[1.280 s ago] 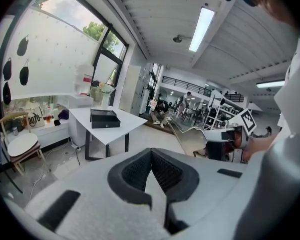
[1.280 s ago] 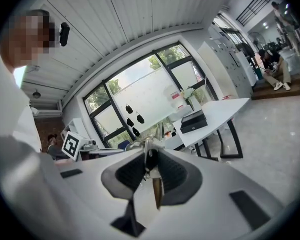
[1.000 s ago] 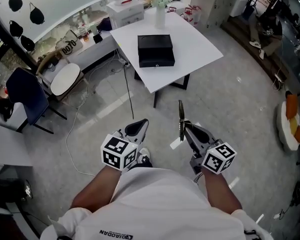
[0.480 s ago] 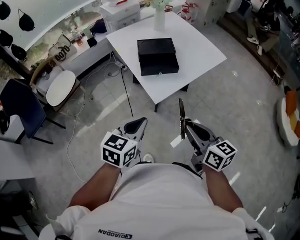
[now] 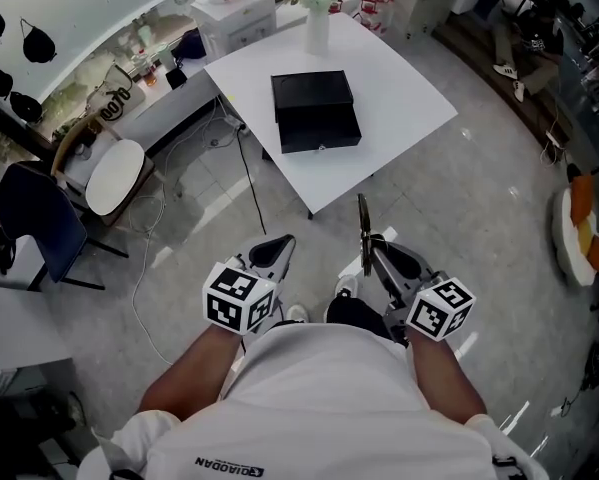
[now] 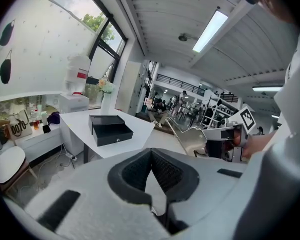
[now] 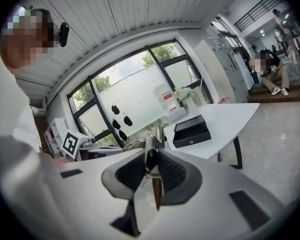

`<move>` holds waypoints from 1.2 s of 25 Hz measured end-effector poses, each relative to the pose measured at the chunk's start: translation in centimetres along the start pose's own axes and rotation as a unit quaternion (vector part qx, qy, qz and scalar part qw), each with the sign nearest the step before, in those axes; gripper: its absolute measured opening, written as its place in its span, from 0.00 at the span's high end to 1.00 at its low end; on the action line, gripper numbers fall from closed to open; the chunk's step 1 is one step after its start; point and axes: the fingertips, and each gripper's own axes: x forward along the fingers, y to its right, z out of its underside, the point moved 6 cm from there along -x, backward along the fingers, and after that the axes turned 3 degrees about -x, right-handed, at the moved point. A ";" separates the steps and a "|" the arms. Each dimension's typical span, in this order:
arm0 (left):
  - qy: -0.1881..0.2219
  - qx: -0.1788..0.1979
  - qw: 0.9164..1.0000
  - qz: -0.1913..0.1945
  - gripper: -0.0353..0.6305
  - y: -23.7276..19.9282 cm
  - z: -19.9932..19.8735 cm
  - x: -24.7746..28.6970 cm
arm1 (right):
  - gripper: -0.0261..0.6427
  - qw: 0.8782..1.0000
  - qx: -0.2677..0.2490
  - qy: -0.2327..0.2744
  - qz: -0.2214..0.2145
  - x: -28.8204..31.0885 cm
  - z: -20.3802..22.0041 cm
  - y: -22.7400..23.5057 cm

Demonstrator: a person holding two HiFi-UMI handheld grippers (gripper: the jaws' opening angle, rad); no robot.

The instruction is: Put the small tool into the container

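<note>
A black box-shaped container (image 5: 315, 98) with its front drawer pulled out sits on a white table (image 5: 404, 93) ahead of me. It also shows in the left gripper view as the container (image 6: 109, 128) and in the right gripper view as the container (image 7: 191, 130). My right gripper (image 5: 370, 255) is shut on a slim dark tool (image 5: 362, 228) that sticks up out of the jaws; its brown handle end (image 7: 156, 191) hangs below the pads. My left gripper (image 5: 278, 247) is held beside it over the floor, jaws together with nothing in them (image 6: 151, 154). Both are well short of the table.
A white vase of flowers (image 5: 317, 18) stands at the table's far edge. To the left are a round white stool (image 5: 114, 163), a blue chair (image 5: 29, 203) and cables on the floor (image 5: 254, 193). Shelving and people sit at the far right.
The table and container have shifted slightly closer and lower in the head view. Both grippers keep their pose, and the tool stays in the right jaws.
</note>
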 end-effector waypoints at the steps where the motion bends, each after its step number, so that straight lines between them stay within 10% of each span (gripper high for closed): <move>1: 0.000 -0.001 1.000 -0.001 0.93 -0.2 -0.1 0.3 | 0.86 1.000 0.001 -0.001 0.000 0.3 -0.1 0.3; 30: 0.018 -0.054 0.989 -0.135 0.93 -9.0 -11.9 17.9 | 0.86 0.985 -0.027 -0.091 -0.145 18.6 -12.5 20.2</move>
